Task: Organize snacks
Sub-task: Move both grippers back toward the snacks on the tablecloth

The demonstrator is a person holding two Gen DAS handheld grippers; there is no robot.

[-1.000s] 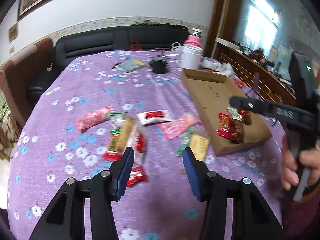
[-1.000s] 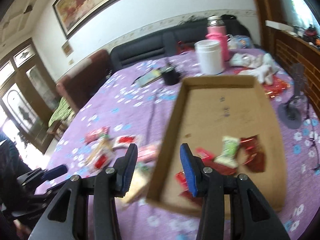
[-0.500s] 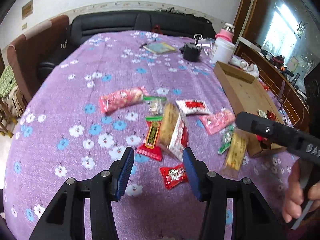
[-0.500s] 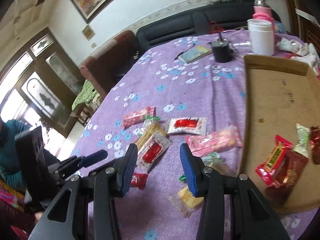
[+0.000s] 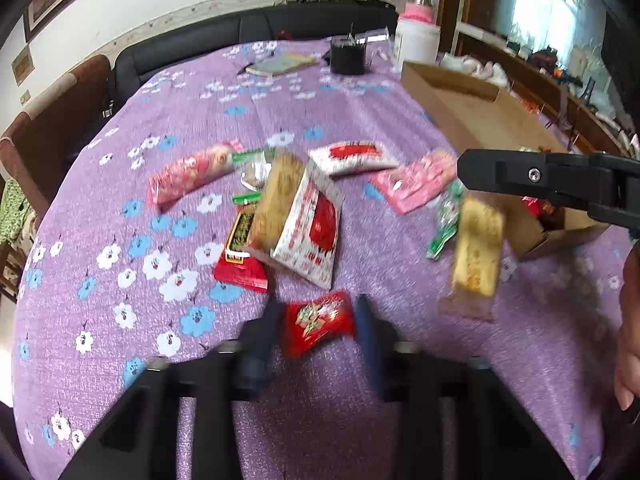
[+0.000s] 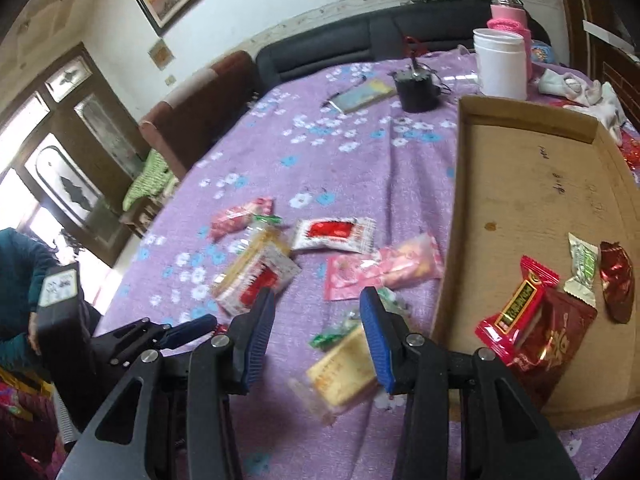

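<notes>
near the front edge of the bench, left gripper [image 5: 316, 330] jaws have just been closing on red candy [image 5: 318, 320], likely bound for cardboard tray [image 6: 520, 184]; right gripper [image 6: 316, 336] apart, empty.

- We see our left gripper [image 5: 316, 326] with jaws just closing around a small red candy [image 5: 318, 320] on the purple floral cloth [image 5: 120, 280].
- Whether our pads press it, blur hides.

White jar [image 6: 500, 62], black cup [image 6: 416, 90], notebook [image 6: 362, 95] on the floral cloth [image 6: 312, 152].

Bare cloth [image 5: 120, 320] left of snack pile [image 5: 292, 216]
</notes>
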